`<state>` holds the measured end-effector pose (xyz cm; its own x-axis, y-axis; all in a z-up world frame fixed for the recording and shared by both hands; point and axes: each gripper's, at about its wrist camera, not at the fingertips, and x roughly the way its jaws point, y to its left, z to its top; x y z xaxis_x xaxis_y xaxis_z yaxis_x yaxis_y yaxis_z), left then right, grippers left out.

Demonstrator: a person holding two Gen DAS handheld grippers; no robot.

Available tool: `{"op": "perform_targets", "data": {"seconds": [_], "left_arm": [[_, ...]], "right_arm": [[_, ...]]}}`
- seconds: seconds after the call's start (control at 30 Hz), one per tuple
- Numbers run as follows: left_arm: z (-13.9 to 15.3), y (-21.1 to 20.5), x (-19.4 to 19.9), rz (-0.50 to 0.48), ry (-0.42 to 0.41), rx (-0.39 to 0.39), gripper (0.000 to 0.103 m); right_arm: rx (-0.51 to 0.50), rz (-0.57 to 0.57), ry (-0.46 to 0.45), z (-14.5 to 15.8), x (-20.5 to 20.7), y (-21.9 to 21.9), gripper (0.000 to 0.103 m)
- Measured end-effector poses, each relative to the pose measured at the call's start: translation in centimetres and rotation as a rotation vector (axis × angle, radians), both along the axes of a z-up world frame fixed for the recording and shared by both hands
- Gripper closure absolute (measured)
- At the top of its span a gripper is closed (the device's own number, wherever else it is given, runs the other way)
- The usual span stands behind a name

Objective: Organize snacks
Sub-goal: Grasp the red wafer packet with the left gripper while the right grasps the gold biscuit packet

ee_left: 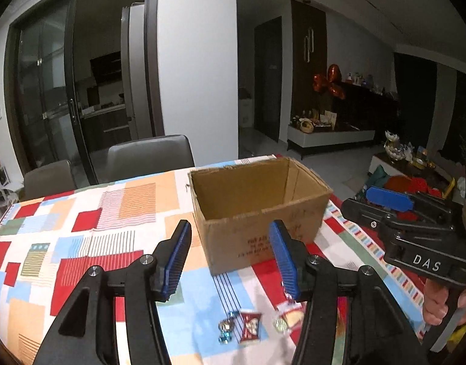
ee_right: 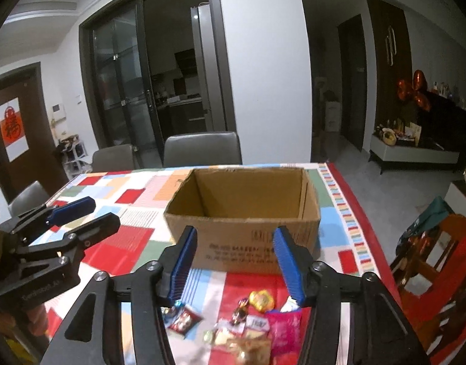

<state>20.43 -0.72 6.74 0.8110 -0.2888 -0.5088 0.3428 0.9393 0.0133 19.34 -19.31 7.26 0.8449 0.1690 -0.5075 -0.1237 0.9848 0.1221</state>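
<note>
An open brown cardboard box [ee_left: 257, 210] stands on the patterned tablecloth; it also shows in the right wrist view [ee_right: 245, 210] and looks empty inside. Small wrapped snacks lie in front of it: a red packet [ee_left: 250, 325], a silver-blue candy [ee_left: 226, 330] and a yellow-red one [ee_left: 289, 318]. The right wrist view shows a pile with a pink packet [ee_right: 284, 327], a yellow candy [ee_right: 261, 299] and a red packet [ee_right: 184, 321]. My left gripper [ee_left: 231, 261] is open and empty above the snacks. My right gripper [ee_right: 237, 266] is open and empty above the pile.
The table [ee_left: 81, 228] has a red, blue and orange patchwork cloth. Two grey chairs [ee_left: 150, 155] stand at its far side. The right gripper's body [ee_left: 415, 234] shows at the right of the left wrist view. A wooden chair [ee_right: 439, 261] stands right of the table.
</note>
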Motion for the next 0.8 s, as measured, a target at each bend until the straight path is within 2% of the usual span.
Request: {"op": "perform_targets", "data": {"seconds": [0.07, 0.47, 0.8], "left_arm": [[-0.7, 0.1, -1.3, -0.009, -0.001, 0.005, 0.048], [-4.7, 0.4, -5.5, -0.023, 0.031, 0.033, 0.047], [-7.5, -0.3, -7.3, -0.025, 0.037, 0.067, 0.047]], "right_arm": [[0.0, -0.002, -0.001, -0.4, -0.9, 0.0, 0.042], [-0.052, -0.005, 0.025, -3.7, -4.9, 0.6, 0.039], [-0.055, -0.022, 0.11, -6.9, -6.5, 0.1, 0.039]]}}
